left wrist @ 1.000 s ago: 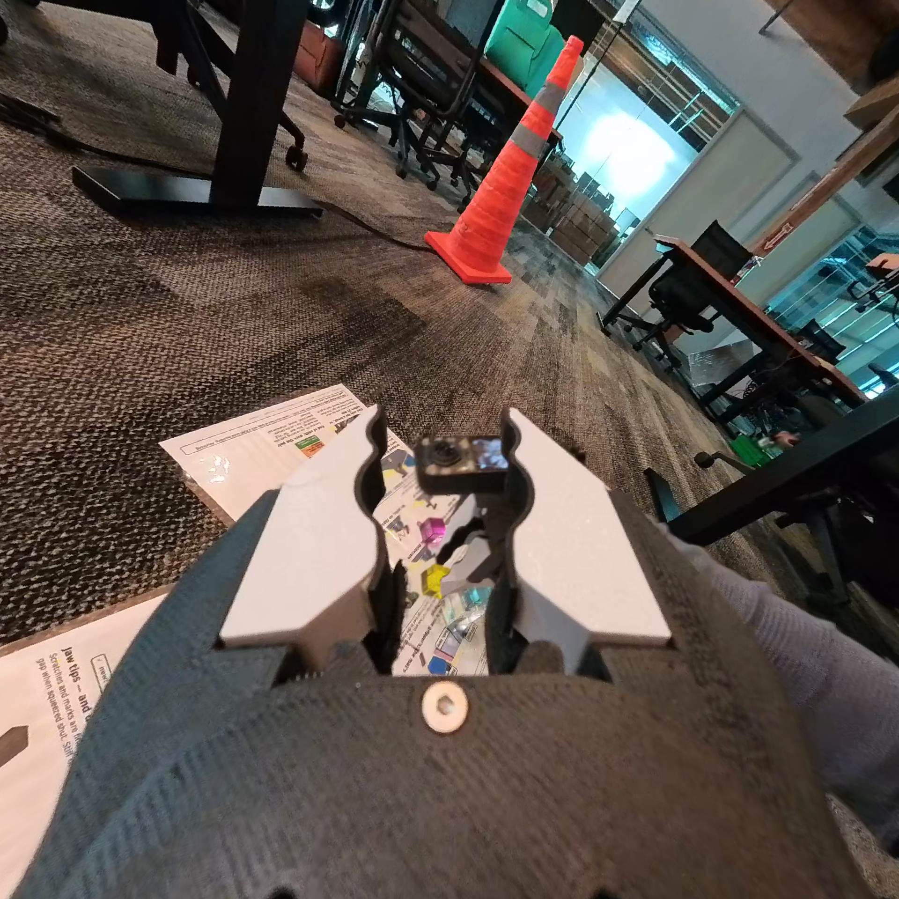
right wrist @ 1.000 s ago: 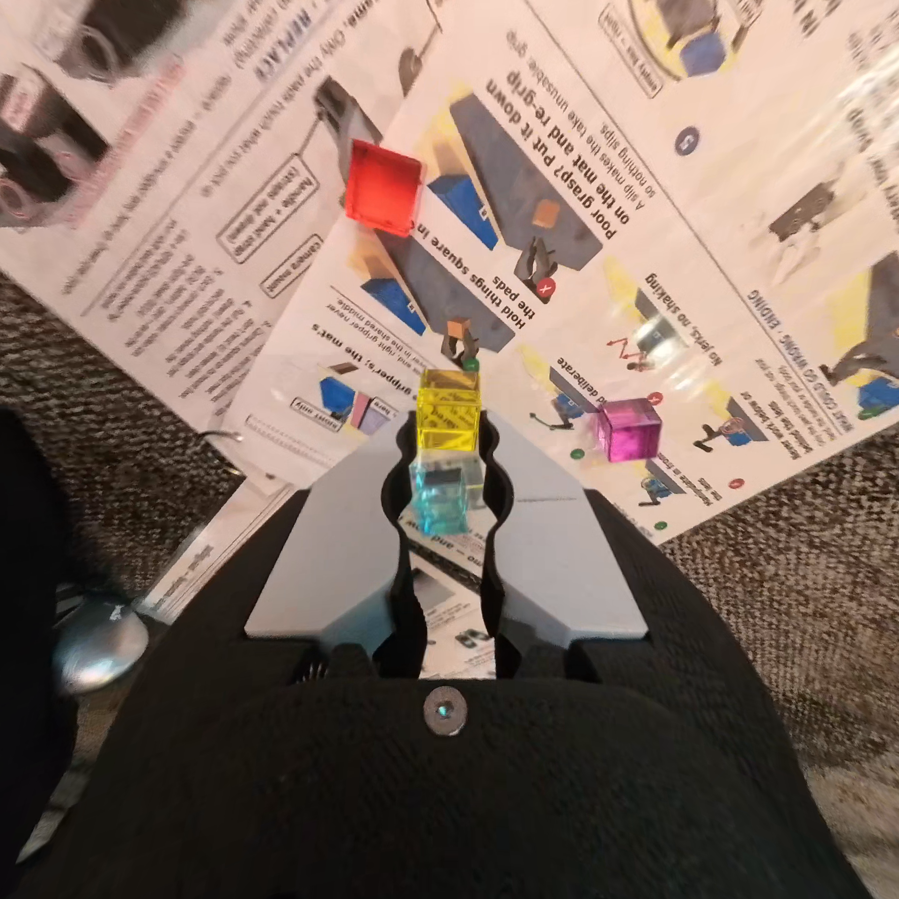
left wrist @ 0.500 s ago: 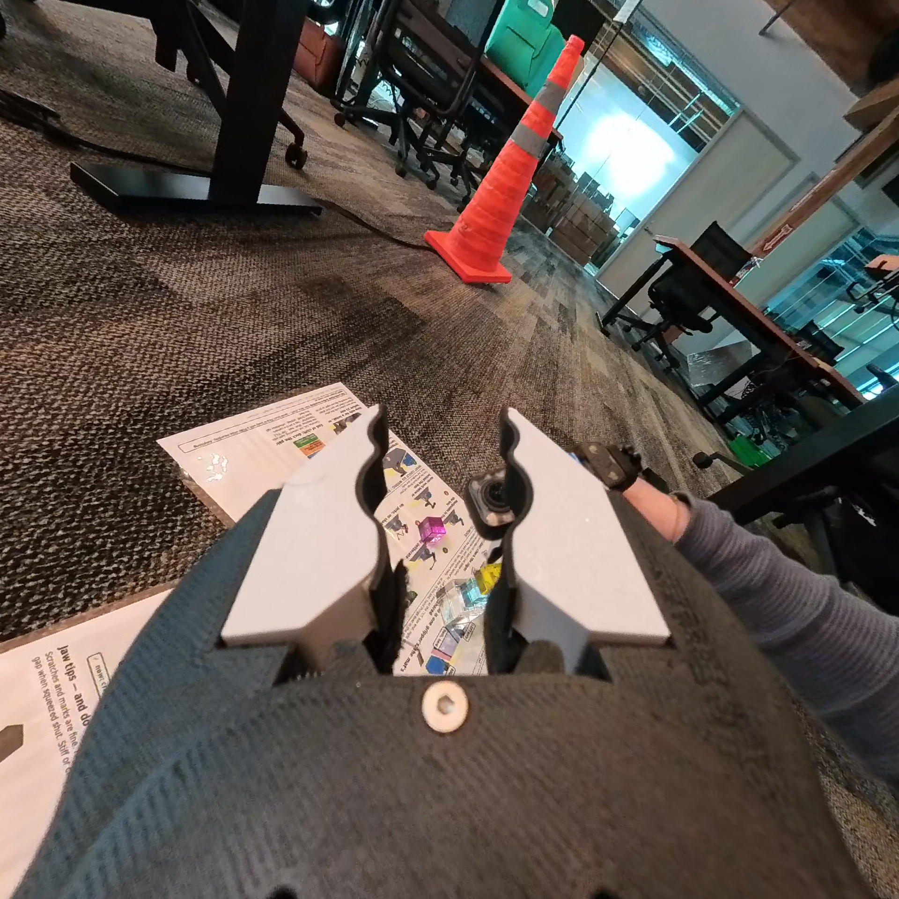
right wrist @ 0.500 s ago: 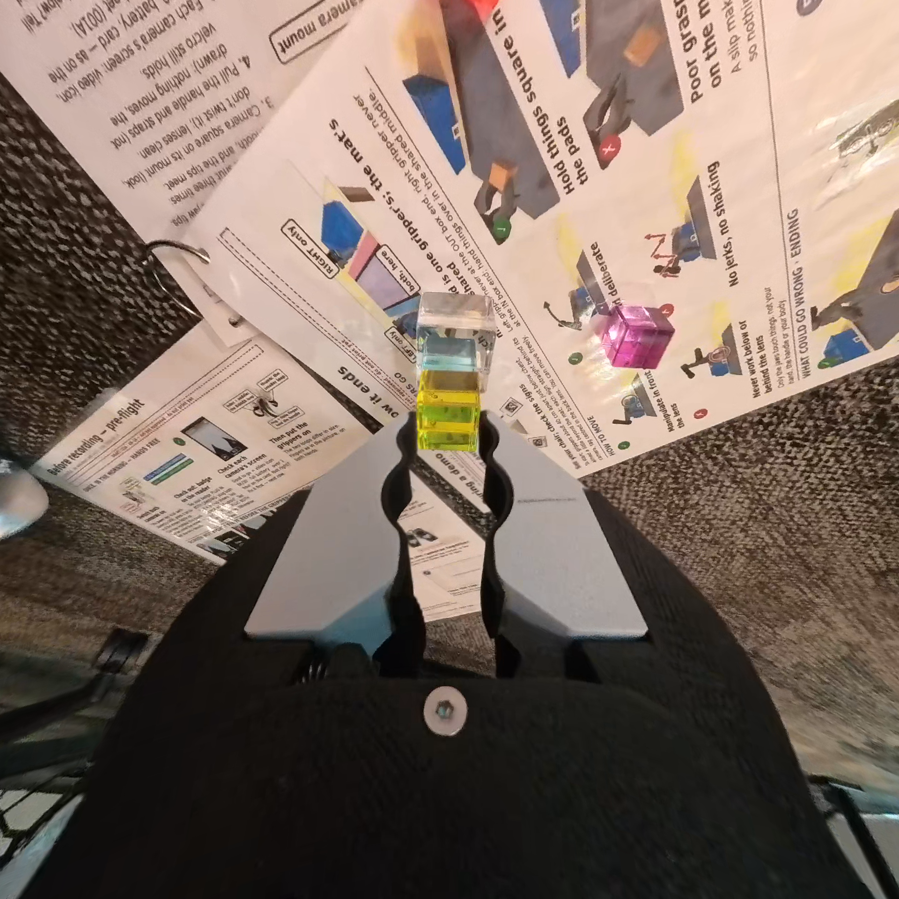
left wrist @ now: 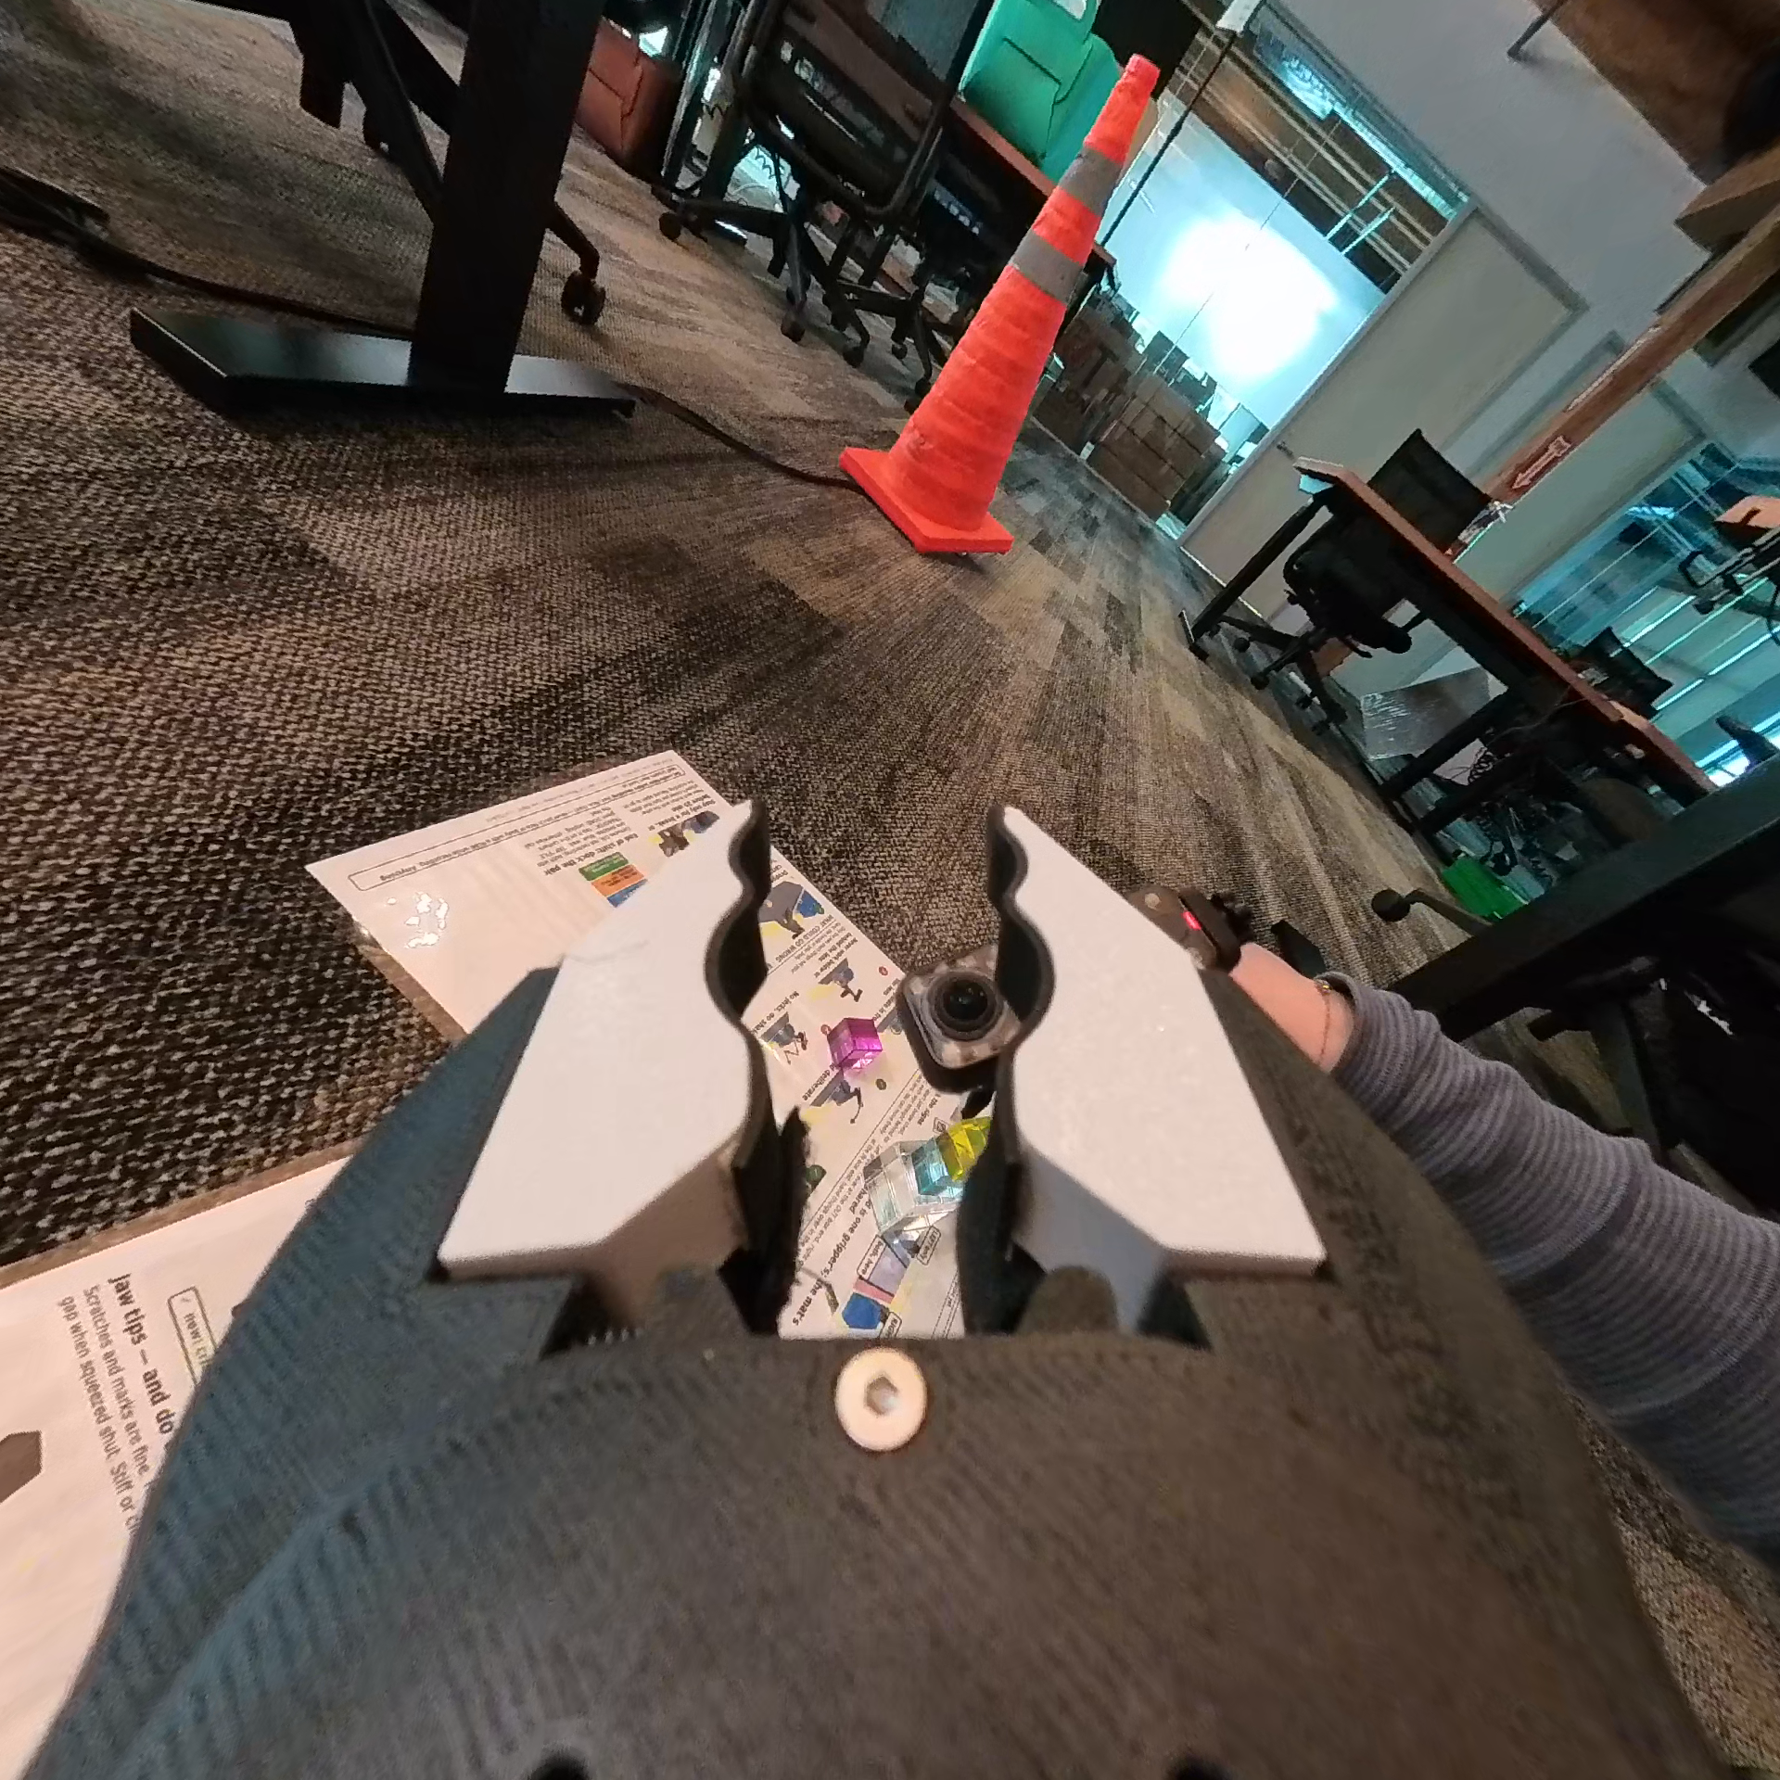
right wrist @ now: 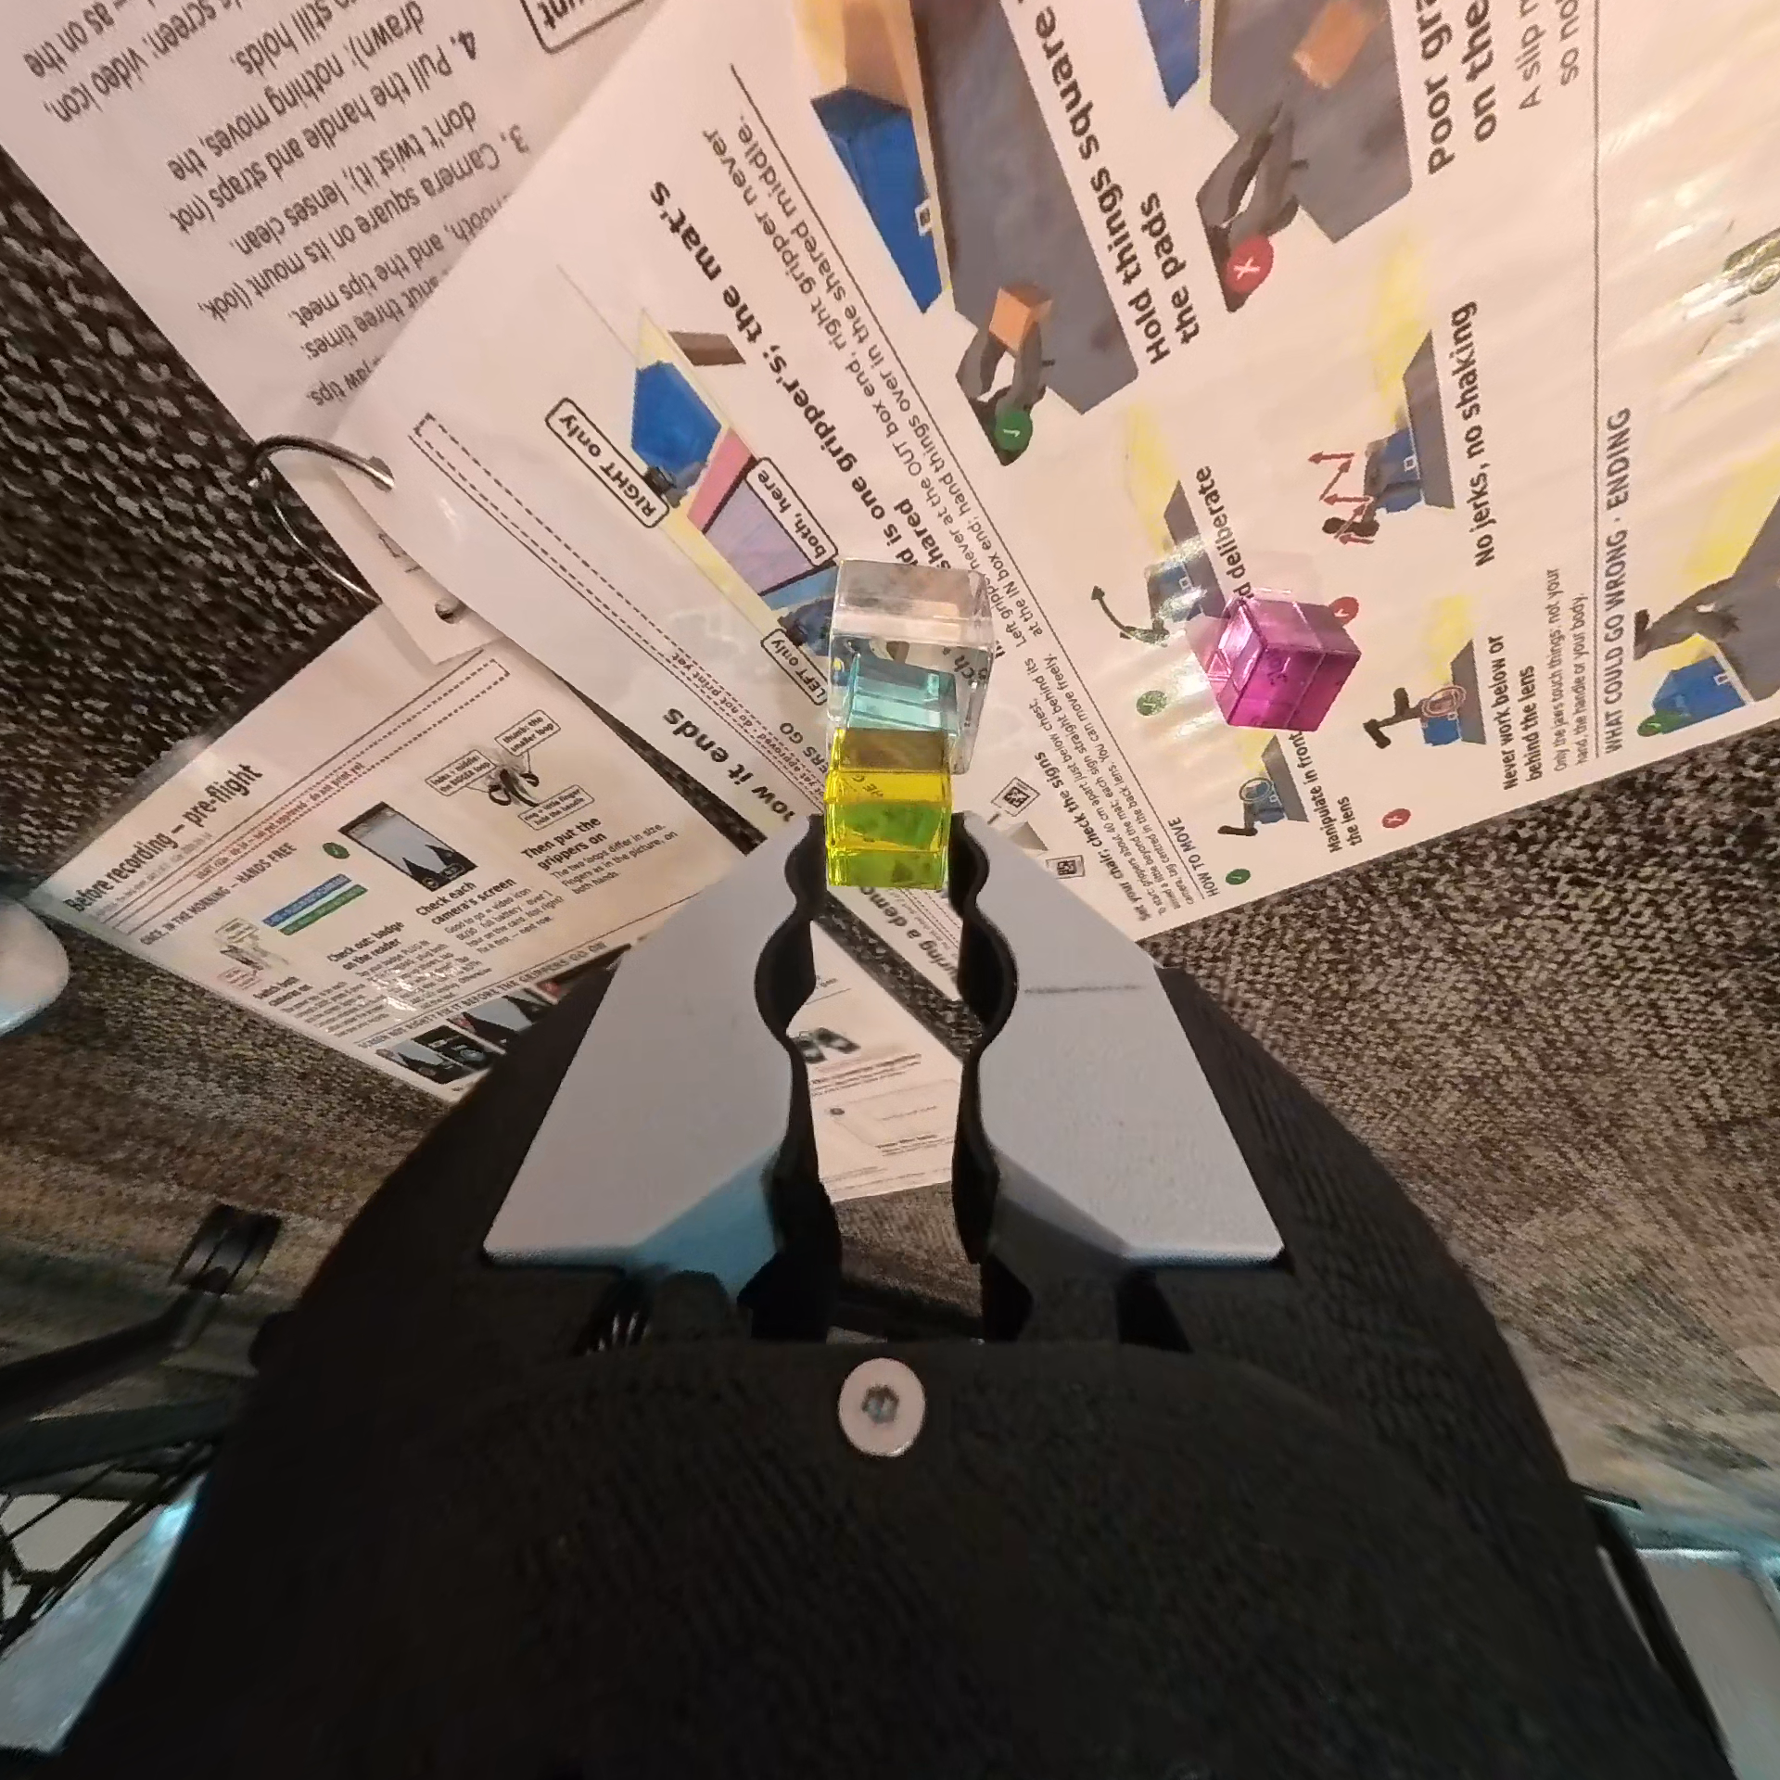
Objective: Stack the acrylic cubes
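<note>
My right gripper (right wrist: 886,843) is shut on a yellow see-through cube (right wrist: 886,828), with both pads pressing its sides at the fingertips. The yellow cube meets a light-blue cube (right wrist: 891,698), which sits against a clear cube (right wrist: 910,626) on a laminated instruction sheet (right wrist: 1252,289). A magenta cube (right wrist: 1271,665) lies on the sheet to the right. My left gripper (left wrist: 878,824) is open and empty, low over the sheet (left wrist: 539,867). Between its fingers I see the same cubes (left wrist: 925,1175), the magenta cube (left wrist: 852,1042) and the right gripper's camera (left wrist: 958,1007).
Several laminated sheets lie on grey carpet (left wrist: 289,626), joined by a metal ring (right wrist: 318,472). An orange cone (left wrist: 982,385), a black desk leg (left wrist: 482,193) and office chairs (left wrist: 848,144) stand beyond. A person's grey sleeve (left wrist: 1503,1156) reaches in from the right. My hands' fingertips stand some 30 cm from each other.
My right gripper tilted and drew back with the yellow cube still held; the red cube left its view and the clear cube came in. My left gripper stayed put.
</note>
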Action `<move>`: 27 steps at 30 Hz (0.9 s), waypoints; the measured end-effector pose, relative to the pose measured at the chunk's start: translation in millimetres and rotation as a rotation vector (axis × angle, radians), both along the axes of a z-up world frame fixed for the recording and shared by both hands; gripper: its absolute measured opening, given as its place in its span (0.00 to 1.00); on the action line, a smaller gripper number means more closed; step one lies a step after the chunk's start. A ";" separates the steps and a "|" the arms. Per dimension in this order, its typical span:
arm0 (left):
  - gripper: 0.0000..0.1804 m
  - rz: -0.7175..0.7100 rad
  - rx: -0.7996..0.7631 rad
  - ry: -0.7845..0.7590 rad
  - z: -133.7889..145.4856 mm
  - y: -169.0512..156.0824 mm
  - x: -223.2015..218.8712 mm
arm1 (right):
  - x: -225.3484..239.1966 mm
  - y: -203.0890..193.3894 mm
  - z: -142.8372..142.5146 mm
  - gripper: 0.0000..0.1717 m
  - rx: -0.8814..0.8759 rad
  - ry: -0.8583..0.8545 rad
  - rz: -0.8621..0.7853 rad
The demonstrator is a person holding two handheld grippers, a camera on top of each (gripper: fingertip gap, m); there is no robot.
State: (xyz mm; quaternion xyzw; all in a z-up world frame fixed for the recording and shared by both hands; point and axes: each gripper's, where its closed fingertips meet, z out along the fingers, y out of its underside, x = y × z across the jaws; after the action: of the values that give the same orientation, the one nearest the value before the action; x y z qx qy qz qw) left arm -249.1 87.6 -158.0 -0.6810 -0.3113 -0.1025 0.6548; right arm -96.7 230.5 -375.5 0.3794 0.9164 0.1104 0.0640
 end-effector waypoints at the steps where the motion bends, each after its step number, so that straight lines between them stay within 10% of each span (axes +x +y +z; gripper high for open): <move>1: 0.24 0.000 -0.001 0.000 -0.3 0.1 0.0 | 0.1 0.0 0.0 0.14 -0.002 -0.003 -0.010; 11: 0.25 0.002 0.000 -0.004 -0.2 -0.3 -0.4 | -3.1 1.1 6.7 0.19 -0.023 0.006 -0.147; 17: 0.25 0.044 0.015 0.001 5.0 -6.4 -7.3 | -66.5 -51.9 29.4 0.28 -0.289 0.341 -0.351; 27: 0.25 0.118 0.072 0.026 22.5 -26.7 -21.3 | -103.6 -87.4 -61.9 0.27 -0.203 0.409 -0.476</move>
State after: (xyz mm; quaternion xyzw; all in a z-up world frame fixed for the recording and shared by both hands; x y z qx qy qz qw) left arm -270.4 60.9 -135.5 -0.6389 -0.3384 -0.0659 0.6877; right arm -200.2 143.1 -437.3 0.5890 0.8021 -0.0778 -0.0597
